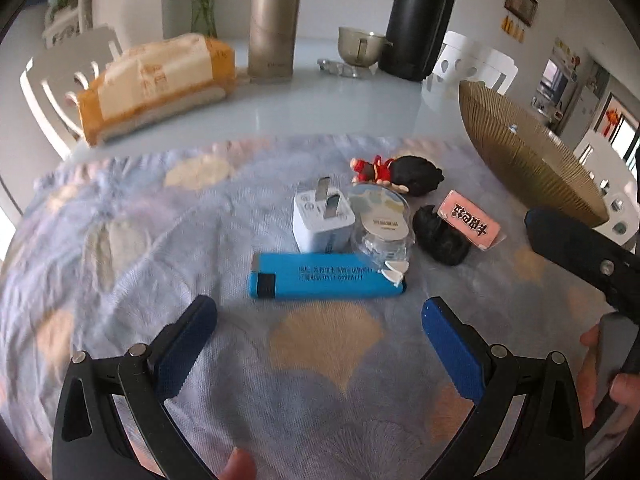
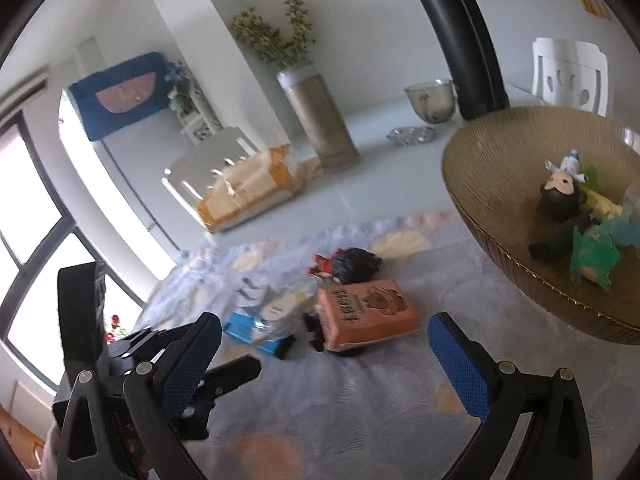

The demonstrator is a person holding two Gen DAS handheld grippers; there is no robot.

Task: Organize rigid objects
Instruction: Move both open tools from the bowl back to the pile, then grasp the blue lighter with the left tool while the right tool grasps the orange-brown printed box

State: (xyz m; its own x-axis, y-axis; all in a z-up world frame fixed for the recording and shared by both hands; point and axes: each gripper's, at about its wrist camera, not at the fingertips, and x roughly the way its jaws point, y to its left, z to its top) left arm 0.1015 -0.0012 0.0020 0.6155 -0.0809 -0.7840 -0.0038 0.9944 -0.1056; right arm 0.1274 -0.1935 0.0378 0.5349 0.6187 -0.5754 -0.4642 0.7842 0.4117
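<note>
Your ribbed amber bowl (image 2: 472,196) already holds a dark-haired figurine (image 2: 560,196) and a green toy (image 2: 592,258), while the blue lighter (image 1: 326,280) with printed Chinese text, white charger (image 1: 322,222), tape dispenser (image 1: 382,232) and pink card (image 1: 472,226) crowd the cloth-covered surface (image 1: 120,260) before both wide-open, empty tongs (image 1: 320,344) (image 2: 324,364).

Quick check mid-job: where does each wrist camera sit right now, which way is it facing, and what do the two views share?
Left wrist: low over the cloth, facing the blue lighter and white charger; open left gripper and fingertips show.
Right wrist: to the right, angled left past the pink box toward the bowl; open right gripper shows.
Shared: lighter, charger, box, bowl, gold flask.
</note>
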